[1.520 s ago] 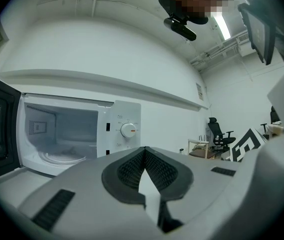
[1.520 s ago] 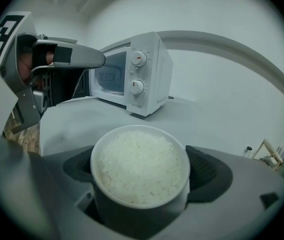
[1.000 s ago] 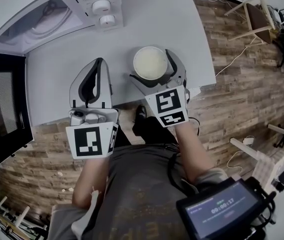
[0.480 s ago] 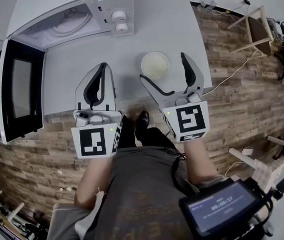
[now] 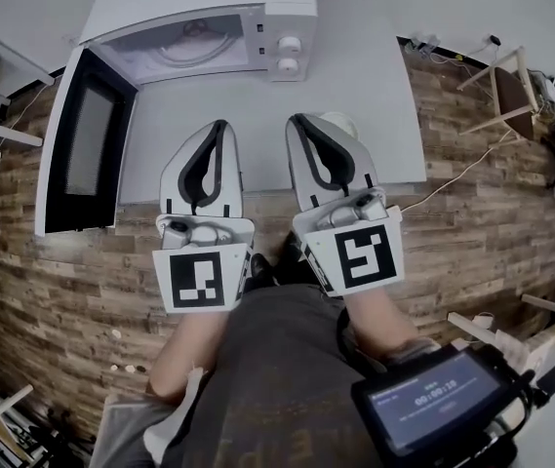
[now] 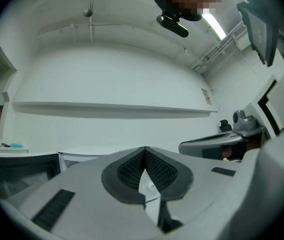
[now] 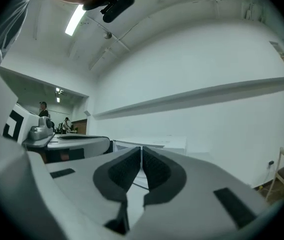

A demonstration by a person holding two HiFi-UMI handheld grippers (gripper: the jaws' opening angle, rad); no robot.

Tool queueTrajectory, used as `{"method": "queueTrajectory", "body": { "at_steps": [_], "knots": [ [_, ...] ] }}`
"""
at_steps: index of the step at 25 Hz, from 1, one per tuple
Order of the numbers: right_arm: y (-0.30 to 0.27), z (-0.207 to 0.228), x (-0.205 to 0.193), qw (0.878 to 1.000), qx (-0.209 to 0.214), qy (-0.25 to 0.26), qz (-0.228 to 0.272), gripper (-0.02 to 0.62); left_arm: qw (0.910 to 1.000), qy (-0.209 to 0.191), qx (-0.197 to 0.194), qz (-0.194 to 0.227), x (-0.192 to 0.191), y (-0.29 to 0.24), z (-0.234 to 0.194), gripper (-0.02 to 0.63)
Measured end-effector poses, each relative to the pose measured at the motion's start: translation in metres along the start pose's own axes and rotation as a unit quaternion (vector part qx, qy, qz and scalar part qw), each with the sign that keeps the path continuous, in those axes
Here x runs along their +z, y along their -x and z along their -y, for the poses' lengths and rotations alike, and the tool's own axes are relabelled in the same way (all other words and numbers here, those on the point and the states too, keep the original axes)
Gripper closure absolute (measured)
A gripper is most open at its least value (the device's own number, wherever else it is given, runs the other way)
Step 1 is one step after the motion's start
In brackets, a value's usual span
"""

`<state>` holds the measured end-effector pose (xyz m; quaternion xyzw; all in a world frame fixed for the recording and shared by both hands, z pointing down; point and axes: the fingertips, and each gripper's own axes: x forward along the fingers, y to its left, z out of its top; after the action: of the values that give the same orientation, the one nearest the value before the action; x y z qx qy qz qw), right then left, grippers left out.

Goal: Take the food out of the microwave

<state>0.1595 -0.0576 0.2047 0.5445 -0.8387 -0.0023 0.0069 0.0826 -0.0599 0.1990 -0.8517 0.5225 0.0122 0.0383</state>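
Head view: the bowl of food sits on the bench, peeking out just right of my right tongs, which have just closed together empty; my left tongs, also pressed together, are farther off.

There is one microwave with one open door and two knobs, standing on one counter. One bowl shows there, partly hidden. Two grippers are in sight, the left gripper and the right gripper, each with two jaws and one marker cube; the right one's jaws have just been closing, with nothing between them. One screen sits at the lower right. Two people stand far off in the right gripper view.
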Motion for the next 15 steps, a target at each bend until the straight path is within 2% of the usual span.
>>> {"method": "queueTrajectory", "body": {
  "at_steps": [7, 15],
  "knots": [
    [-0.002, -0.025, 0.022, 0.999, -0.009, 0.030, 0.021, 0.588, 0.9995, -0.013, 0.000, 0.029, 0.031, 0.024, -0.013, 0.598],
    [0.004, -0.042, 0.024, 0.999, -0.012, 0.040, 0.019, 0.589, 0.9993, -0.012, -0.002, 0.034, 0.035, 0.040, -0.018, 0.598]
  ]
}}
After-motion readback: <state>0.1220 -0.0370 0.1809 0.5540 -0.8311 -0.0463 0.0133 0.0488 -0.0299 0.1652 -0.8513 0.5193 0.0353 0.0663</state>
